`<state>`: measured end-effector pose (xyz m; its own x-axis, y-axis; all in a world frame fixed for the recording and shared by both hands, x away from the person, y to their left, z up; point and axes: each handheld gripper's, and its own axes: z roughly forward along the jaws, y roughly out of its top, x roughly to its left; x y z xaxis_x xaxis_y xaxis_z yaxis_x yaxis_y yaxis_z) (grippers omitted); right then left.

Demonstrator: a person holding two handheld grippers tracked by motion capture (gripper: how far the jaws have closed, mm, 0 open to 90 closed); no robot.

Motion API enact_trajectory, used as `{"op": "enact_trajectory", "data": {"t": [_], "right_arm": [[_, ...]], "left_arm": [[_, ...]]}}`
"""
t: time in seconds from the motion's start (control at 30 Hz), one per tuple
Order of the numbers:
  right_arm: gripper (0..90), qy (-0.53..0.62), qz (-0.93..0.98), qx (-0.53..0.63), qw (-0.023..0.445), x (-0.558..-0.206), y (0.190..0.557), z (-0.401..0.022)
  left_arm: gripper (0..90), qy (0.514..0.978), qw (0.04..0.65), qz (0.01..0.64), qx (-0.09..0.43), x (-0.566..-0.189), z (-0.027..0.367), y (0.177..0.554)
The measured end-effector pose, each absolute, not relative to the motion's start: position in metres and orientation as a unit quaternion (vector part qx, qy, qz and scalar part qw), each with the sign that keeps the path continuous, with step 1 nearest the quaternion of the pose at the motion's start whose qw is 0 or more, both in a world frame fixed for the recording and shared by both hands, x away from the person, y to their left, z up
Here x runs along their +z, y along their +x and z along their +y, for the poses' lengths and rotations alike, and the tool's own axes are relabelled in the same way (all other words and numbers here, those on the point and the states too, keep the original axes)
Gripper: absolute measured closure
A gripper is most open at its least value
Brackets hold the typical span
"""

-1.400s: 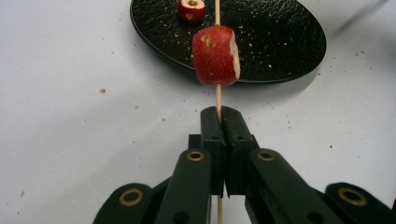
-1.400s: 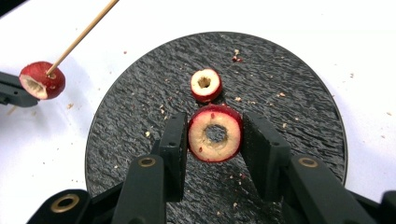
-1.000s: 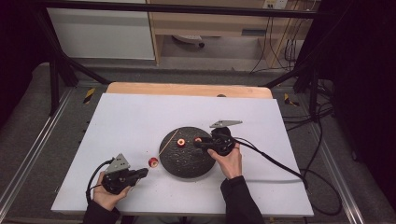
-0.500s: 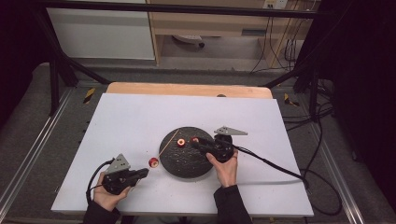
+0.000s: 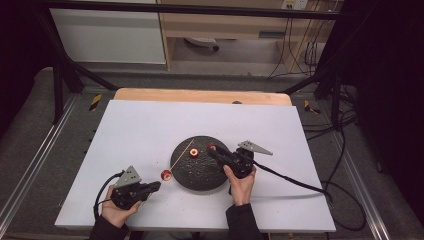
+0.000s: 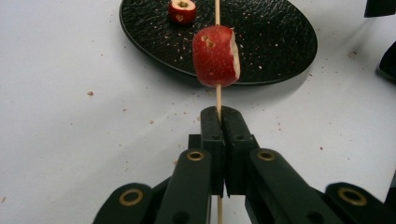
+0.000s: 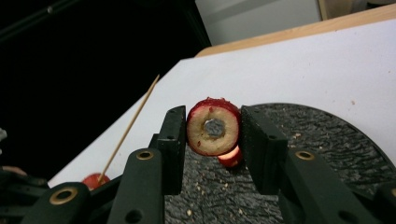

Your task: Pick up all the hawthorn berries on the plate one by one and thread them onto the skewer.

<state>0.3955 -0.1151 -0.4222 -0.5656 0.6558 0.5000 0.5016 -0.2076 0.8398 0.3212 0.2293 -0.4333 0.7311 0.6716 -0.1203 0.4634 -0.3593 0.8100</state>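
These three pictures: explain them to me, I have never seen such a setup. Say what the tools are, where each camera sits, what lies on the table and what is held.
A person at a white table holds a hand-held gripper in each hand. The high view looks down from above; the gripper views look along each tool's black jaws. The left hand-held gripper is shut on a thin wooden skewer with one red fruit piece threaded on it. The right hand-held gripper clamps a cored fruit ring above a black plate, where another fruit piece lies.
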Motion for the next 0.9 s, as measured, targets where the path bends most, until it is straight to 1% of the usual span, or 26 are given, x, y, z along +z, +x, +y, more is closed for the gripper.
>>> {"op": "enact_trajectory", "data": {"t": [0.4,0.9], "right_arm": [[62.7,0.475,0.566,0.671,0.066,-0.420,0.396,-0.112],[62.7,0.484,0.515,0.704,0.069,-0.409,0.407,-0.118]], "left_arm": [[88.4,0.815,0.450,0.345,0.118,-0.433,0.221,0.319],[88.4,0.809,0.456,0.349,0.125,-0.421,0.198,0.322]]}}
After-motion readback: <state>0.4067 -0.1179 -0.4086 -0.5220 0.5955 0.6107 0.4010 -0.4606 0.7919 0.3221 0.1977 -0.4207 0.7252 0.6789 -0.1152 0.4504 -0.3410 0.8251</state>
